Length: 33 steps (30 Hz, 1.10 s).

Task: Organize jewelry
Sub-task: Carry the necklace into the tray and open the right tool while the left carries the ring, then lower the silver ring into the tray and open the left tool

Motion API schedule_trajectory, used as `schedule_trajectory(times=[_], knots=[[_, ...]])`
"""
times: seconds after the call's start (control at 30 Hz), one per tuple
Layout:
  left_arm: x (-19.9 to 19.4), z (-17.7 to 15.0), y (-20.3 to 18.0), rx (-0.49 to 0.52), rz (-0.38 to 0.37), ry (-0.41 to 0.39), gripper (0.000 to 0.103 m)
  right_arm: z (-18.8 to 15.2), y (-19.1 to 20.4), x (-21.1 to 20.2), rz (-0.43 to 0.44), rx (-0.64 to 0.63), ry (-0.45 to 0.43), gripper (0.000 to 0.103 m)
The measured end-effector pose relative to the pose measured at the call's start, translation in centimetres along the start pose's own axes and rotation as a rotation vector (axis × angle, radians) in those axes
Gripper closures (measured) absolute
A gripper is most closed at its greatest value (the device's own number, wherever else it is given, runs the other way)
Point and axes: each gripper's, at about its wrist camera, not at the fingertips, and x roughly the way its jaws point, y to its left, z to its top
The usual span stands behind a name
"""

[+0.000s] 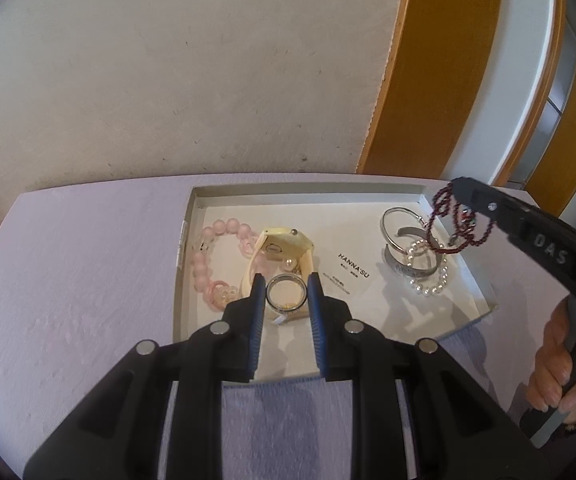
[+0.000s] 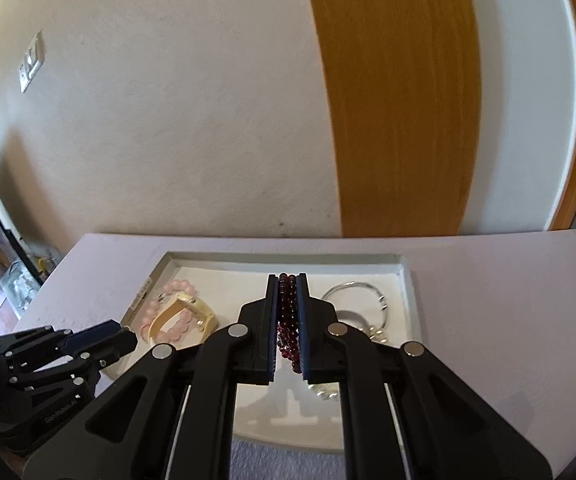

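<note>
The right gripper (image 2: 288, 284) has its jaws clamped on a dark red beaded bracelet (image 2: 288, 320) — the garnet-coloured strands fill the narrow slot between the blue pads and hang below them. From the left wrist view the same bracelet (image 1: 454, 224) dangles in loops from the tip of the right gripper (image 1: 462, 188), above the right end of the tray and clear of its floor. A hand (image 1: 556, 368) grips that tool's handle at the right edge.

The left gripper (image 1: 285, 280) holds a silver ring (image 1: 285, 294) with a clear centre between its blue pads; the pads sit against the ring's two sides, so the jaws are closed on it, only a little way apart. It is low over the near-left part of the tray.

Just beyond the ring lies a cream-yellow watch (image 1: 283, 248), overlapping a pink beaded bracelet (image 1: 207, 264) at the tray's left end. A small printed card (image 1: 354, 272) lies mid-tray. At the right end a silver bangle (image 1: 402, 228) and a silver cuff (image 1: 412, 268) are heaped with a pearl bracelet (image 1: 432, 276) — all touching.

The white cardboard tray (image 1: 185, 240) rests on a pale lilac table (image 1: 87, 260) set against a plastered wall (image 1: 207, 60).
</note>
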Motion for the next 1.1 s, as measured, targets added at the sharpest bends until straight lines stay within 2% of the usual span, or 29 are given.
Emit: schedule_trajectory(times=[0.27, 0.5, 0.53, 0.63, 0.67, 1.1], knots=[[1.6, 0.1, 0.1, -0.002, 0.006, 0.023, 0.082, -0.3, 0.9, 0.9, -0.011, -0.027, -0.001, 0.094], [1.9, 0.8, -0.1, -0.007, 0.000, 0.014, 0.082, -0.3, 0.4, 0.7, 0.017, 0.004, -0.048, 0.094], [1.9, 0.9, -0.1, -0.004, 0.001, 0.014, 0.082, -0.3, 0.2, 0.8, 0.029, 0.014, -0.042, 0.091], [2.2, 1.2, -0.1, -0.004, 0.005, 0.014, 0.082, -0.5, -0.5, 1.3, 0.054, 0.050, -0.021, 0.064], [2.3, 1.2, -0.1, -0.004, 0.007, 0.016, 0.082, -0.5, -0.7, 1.4, 0.058, 0.060, -0.021, 0.062], [3.2, 1.5, -0.2, -0.013, 0.014, 0.039, 0.082, -0.4, -0.9, 1.0, 0.047, 0.050, -0.022, 0.062]])
